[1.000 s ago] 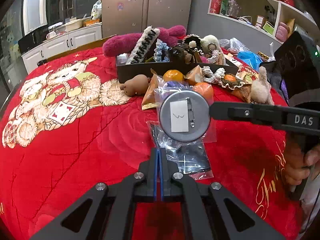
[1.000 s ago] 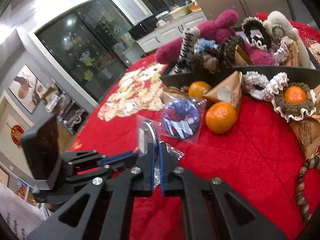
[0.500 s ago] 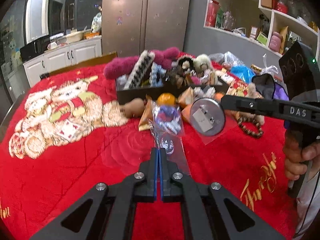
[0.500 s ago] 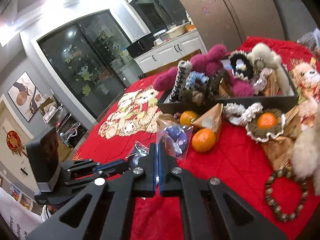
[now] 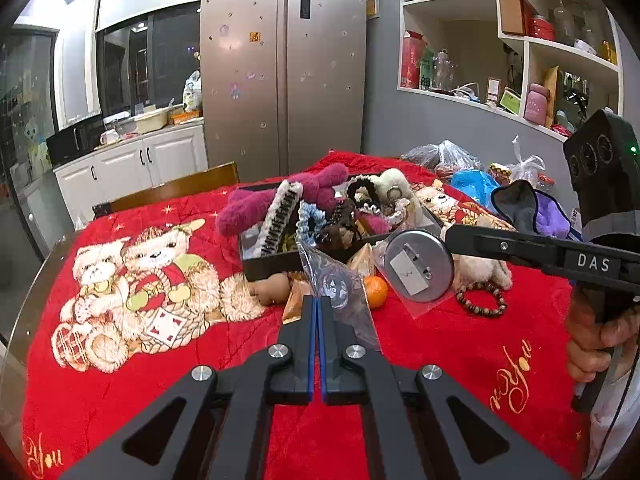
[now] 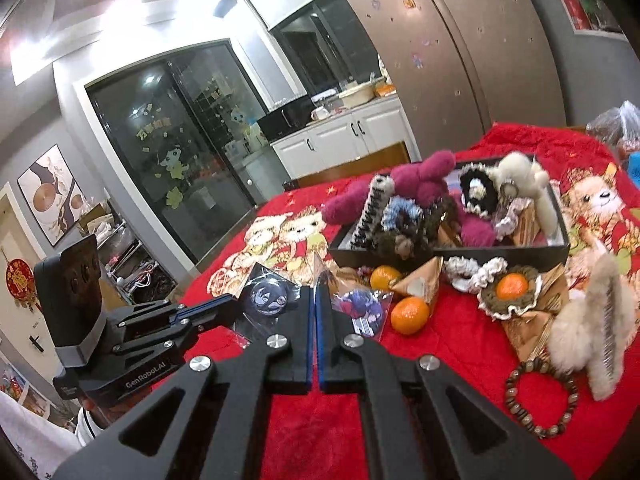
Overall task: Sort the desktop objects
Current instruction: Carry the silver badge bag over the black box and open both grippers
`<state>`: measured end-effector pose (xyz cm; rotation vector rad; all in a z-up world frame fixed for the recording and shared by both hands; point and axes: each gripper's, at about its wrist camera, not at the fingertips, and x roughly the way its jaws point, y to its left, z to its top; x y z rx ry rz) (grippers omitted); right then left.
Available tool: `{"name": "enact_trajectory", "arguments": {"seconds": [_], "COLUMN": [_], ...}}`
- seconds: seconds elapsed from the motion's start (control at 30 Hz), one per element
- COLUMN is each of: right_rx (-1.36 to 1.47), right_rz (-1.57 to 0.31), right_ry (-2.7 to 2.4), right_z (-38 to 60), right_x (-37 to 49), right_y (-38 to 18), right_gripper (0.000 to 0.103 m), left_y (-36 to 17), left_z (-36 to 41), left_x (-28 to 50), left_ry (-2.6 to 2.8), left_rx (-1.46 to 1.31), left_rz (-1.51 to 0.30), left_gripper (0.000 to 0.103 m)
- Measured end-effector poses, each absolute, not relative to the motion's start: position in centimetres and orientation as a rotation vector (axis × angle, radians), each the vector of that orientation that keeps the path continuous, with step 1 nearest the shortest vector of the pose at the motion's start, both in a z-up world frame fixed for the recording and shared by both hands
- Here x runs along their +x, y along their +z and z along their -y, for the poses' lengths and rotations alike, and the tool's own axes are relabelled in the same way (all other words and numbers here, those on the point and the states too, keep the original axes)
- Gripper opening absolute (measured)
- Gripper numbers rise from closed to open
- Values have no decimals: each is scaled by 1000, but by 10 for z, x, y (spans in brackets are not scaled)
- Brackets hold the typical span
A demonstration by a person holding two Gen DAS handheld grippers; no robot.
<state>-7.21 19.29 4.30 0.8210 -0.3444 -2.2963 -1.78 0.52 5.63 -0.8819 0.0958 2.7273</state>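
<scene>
My left gripper (image 5: 318,304) is shut on a clear bagged badge (image 5: 336,286) and holds it above the red cloth; it also shows in the right wrist view (image 6: 267,299). My right gripper (image 6: 316,292) is shut on a second bagged round badge, whose silver back (image 5: 418,266) faces the left camera. A black box (image 6: 452,254) full of plush toys and scrunchies stands behind. A third bagged badge (image 6: 362,308) lies on the cloth by my right fingers.
Oranges (image 6: 410,314), a wooden bead bracelet (image 6: 542,398), a white fluffy clip (image 6: 592,320), scrunchies (image 6: 474,272) and gold wrapped packets lie in front of the box. Plastic bags (image 5: 452,158) are at the far right.
Both grippers have risen and pulled apart, each carrying its bagged badge up from the cloth; the right one moved right with the silver-backed badge.
</scene>
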Motion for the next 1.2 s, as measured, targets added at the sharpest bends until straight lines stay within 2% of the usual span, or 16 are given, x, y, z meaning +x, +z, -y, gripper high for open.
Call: {"name": "enact_trajectory", "arguments": {"seconds": [0.37, 0.6, 0.77, 0.97, 1.2], "right_rx": [771, 715, 702, 723, 879], "right_rz": [274, 150, 109, 90, 129], "right_ry": [-2379, -2517, -2573, -2629, -2618], "right_z": [-198, -196, -194, -194, -200], "right_x": [-76, -105, -137, -175, -216], "right_y": [77, 118, 129, 120, 65], "right_gripper": [1, 1, 1, 1, 1], "left_y": [87, 109, 101, 75, 56], "left_z": [-7, -10, -12, -22, -11], "left_x": [-46, -101, -139, -167, -170], "left_ry": [2716, 2765, 2767, 2742, 2774], "left_rx": [-816, -785, -835, -884, -868], "left_rz": [-130, -212, -167, -175, -148], "left_gripper": [0, 0, 0, 0, 0]}}
